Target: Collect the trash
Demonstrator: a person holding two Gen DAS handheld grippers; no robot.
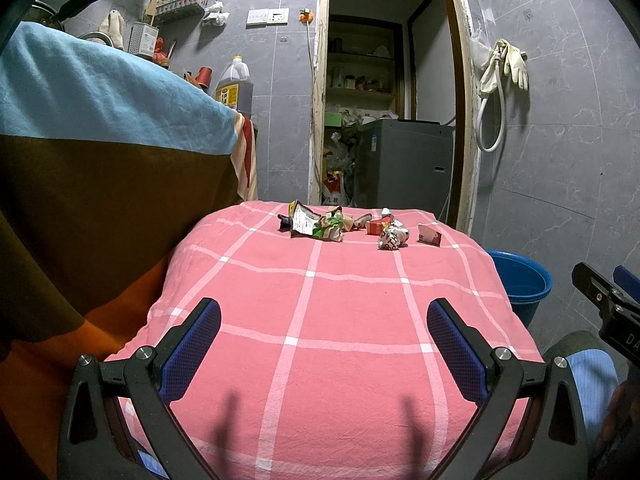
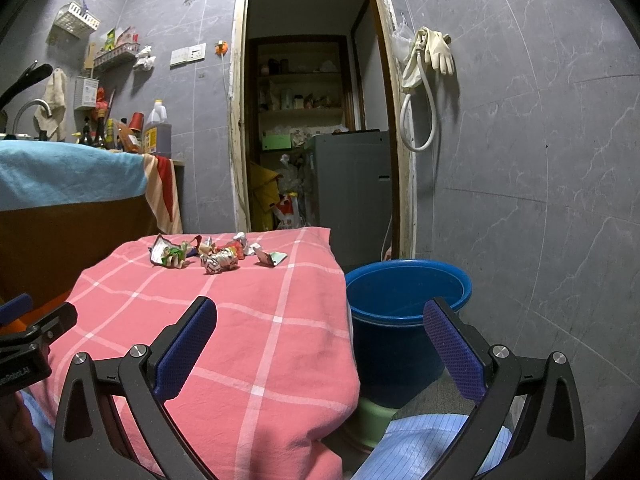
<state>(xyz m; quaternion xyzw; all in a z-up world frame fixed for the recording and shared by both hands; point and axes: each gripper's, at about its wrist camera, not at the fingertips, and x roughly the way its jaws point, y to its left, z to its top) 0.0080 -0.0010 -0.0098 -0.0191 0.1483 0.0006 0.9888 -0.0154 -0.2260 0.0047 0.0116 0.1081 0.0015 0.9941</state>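
1. Several crumpled wrappers [image 1: 344, 226] lie in a loose row at the far end of a pink checked cloth [image 1: 320, 340], well ahead of both grippers. The largest, a flattened printed packet [image 1: 303, 222], sits at the row's left end; a torn red-and-white scrap [image 1: 429, 236] lies at the right end, slightly apart.
2. Left gripper [image 1: 324, 322]: jaws spread wide, nothing between them, hovering over the near part of the cloth.
3. Right gripper [image 2: 320, 322]: jaws likewise wide and empty, straddling the cloth's right edge.
4. Blue bucket [image 2: 408, 292]: stands upright just beside the cloth's right edge, directly ahead of the right gripper's right finger.
5. Rubber gloves [image 2: 434, 54] hang on the grey tiled wall beyond the bucket.
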